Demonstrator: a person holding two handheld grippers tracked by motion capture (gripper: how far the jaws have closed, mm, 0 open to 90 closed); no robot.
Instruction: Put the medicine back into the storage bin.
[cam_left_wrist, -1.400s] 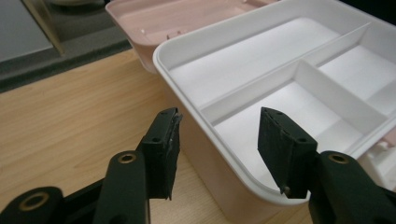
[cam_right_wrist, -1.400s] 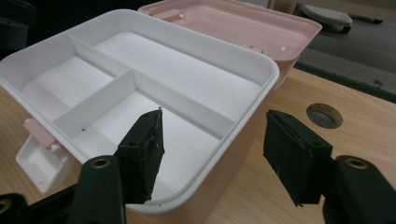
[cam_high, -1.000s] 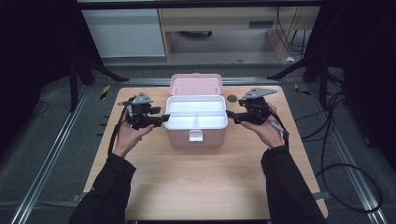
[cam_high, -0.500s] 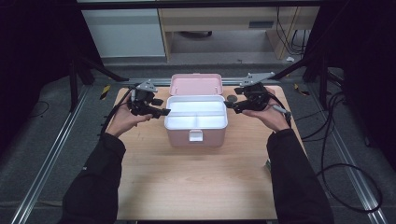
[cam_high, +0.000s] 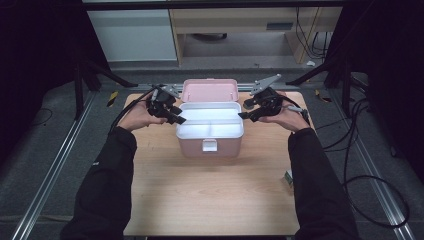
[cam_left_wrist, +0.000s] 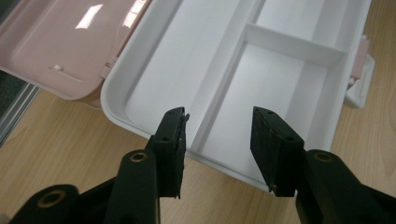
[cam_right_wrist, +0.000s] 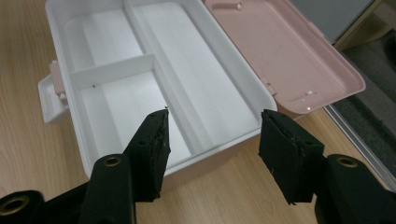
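**Two grippers close in on the white tray of an open pink box**

High view: the pink box (cam_high: 210, 142) sits mid-table (cam_high: 200, 200), lid back, white tray (cam_high: 210, 122) on top. The left gripper (cam_high: 176, 119) and right gripper (cam_high: 245, 115) flank its ends. Dark floor, rails and cables surround.

Left gripper view: jaws half-wide, just closing, straddling the tray's rim (cam_left_wrist: 140, 123), nothing gripped.

Right gripper view: the same at the opposite rim (cam_right_wrist: 224, 140). Likely next: pinch both ends, lift level.

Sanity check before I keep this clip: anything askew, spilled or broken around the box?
Nothing stands out. The pink box sits square on the table, lid folded back, white tray seated level and empty. Left gripper and right gripper flank the tray, holding nothing.
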